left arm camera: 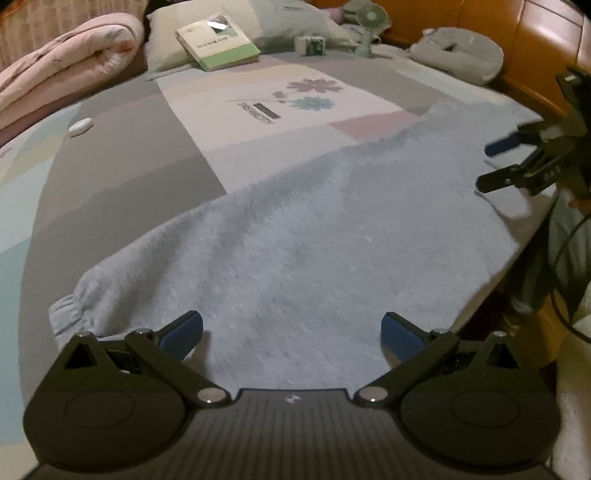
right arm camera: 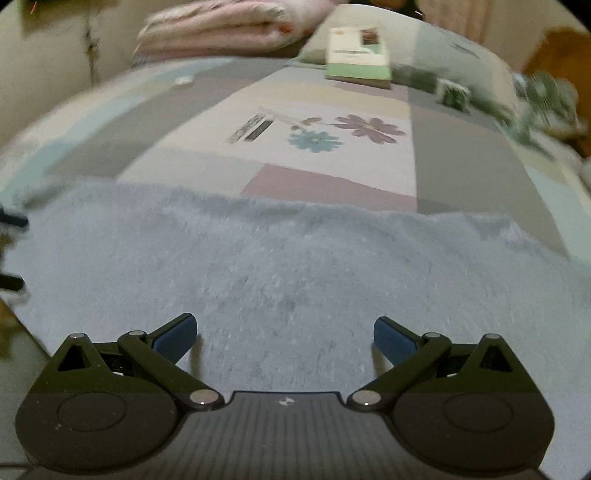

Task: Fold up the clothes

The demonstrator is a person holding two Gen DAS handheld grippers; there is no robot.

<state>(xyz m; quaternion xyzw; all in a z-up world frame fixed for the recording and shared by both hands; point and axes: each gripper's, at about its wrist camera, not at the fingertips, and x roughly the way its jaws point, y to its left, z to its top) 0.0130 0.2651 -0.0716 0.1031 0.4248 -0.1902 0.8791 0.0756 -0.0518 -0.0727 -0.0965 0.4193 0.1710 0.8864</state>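
A fuzzy light-blue garment [left arm camera: 314, 236] lies spread flat on the bed, with an elastic cuff [left arm camera: 68, 314] at the near left. My left gripper [left arm camera: 291, 332] is open and empty just above the garment's near edge. My right gripper [left arm camera: 495, 164] shows at the right edge of the left wrist view, open over the garment's right end. In the right wrist view the right gripper [right arm camera: 284, 336] is open and empty over the same garment [right arm camera: 295, 258]. The left gripper's fingers [right arm camera: 11, 221] show at that view's left edge.
The bed has a patchwork sheet [left arm camera: 295, 99] with flower prints. At the far end lie a green-and-white book [left arm camera: 218, 42] on a pillow, a rolled pink quilt [left arm camera: 70, 62], a small fan [left arm camera: 371, 22], a small box [left arm camera: 310, 44] and a grey cushion [left arm camera: 458, 51]. A white oval object [left arm camera: 80, 126] lies left.
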